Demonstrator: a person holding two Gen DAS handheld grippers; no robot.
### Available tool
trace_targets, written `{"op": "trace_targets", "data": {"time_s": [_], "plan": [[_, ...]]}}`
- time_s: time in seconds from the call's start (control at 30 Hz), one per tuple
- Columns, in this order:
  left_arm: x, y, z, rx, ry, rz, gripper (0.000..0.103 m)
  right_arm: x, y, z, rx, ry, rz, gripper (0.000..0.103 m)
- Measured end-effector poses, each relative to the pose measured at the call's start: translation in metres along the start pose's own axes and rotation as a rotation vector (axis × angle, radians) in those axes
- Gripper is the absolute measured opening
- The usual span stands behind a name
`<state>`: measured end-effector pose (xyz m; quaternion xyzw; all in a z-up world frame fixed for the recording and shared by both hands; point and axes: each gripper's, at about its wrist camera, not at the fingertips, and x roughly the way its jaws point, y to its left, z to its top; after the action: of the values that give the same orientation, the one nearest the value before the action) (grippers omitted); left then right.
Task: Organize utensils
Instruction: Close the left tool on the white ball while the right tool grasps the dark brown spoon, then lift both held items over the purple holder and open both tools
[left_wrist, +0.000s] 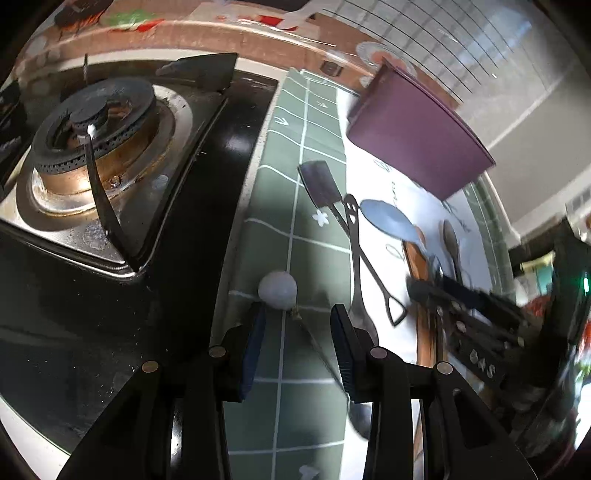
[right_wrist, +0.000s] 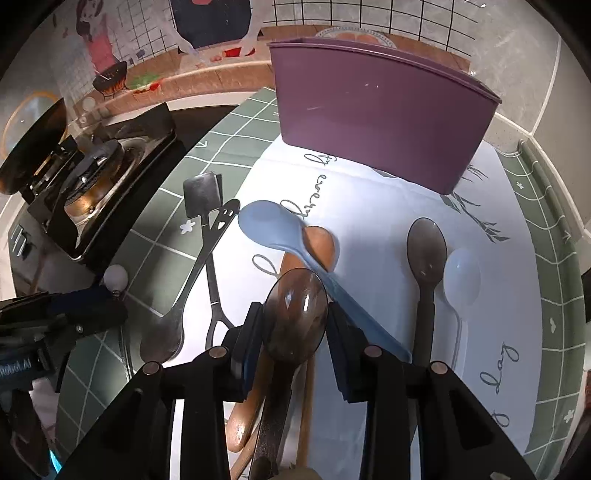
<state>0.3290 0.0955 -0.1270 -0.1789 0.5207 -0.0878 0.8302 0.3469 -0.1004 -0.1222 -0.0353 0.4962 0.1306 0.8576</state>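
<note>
A purple bin (right_wrist: 380, 110) stands at the back of a white cloth (right_wrist: 369, 206); it also shows in the left wrist view (left_wrist: 417, 129). On the cloth lie a blue spoon (right_wrist: 273, 229), a wooden spoon (right_wrist: 321, 243), a dark spoon (right_wrist: 426, 251) and a clear spoon (right_wrist: 461, 277). A metal spatula (right_wrist: 201, 195) and a metal spoon (right_wrist: 162, 336) lie crossed at the left. My right gripper (right_wrist: 295, 314) has a smoky translucent spoon (right_wrist: 295, 314) between its fingers, bowl forward. My left gripper (left_wrist: 297, 325) is open and empty above the green mat, near a white ball (left_wrist: 277, 290).
A gas stove (left_wrist: 96, 140) with a black glass top sits left of the green checked mat (left_wrist: 295, 221). A tiled wall runs behind the bin. The right gripper's body shows blurred in the left wrist view (left_wrist: 480, 325).
</note>
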Motion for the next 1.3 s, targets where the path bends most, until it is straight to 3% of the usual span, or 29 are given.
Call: {"op": "trace_targets", "data": {"time_s": [0.23, 0.37, 0.5, 0.57, 0.7, 0.87, 1.3], "plan": [[0.011, -0.012, 0.019, -0.07, -0.004, 0.095, 0.038, -0.044, -0.037, -0.011, 0.039, -0.105, -0.021, 0.03], [0.02, -0.032, 0.023, 0.03, 0.006, 0.207, 0.037, -0.061, -0.054, -0.017, 0.05, -0.137, -0.057, 0.03], [0.023, -0.045, 0.015, 0.118, 0.012, 0.233, 0.029, -0.073, -0.071, -0.023, 0.091, -0.165, -0.073, 0.03], [0.022, -0.047, 0.012, 0.137, 0.015, 0.218, 0.023, -0.078, -0.076, -0.025, 0.103, -0.173, -0.077, 0.03], [0.01, -0.05, 0.004, 0.135, 0.006, 0.141, 0.023, -0.087, -0.082, -0.026, 0.122, -0.196, -0.071, 0.03], [-0.04, -0.065, -0.002, 0.185, -0.121, 0.036, 0.023, -0.109, -0.086, -0.022, 0.136, -0.255, -0.045, 0.03], [-0.106, -0.104, 0.017, 0.307, -0.288, -0.035, 0.023, -0.14, -0.084, -0.006, 0.11, -0.342, -0.065, 0.03]]}}
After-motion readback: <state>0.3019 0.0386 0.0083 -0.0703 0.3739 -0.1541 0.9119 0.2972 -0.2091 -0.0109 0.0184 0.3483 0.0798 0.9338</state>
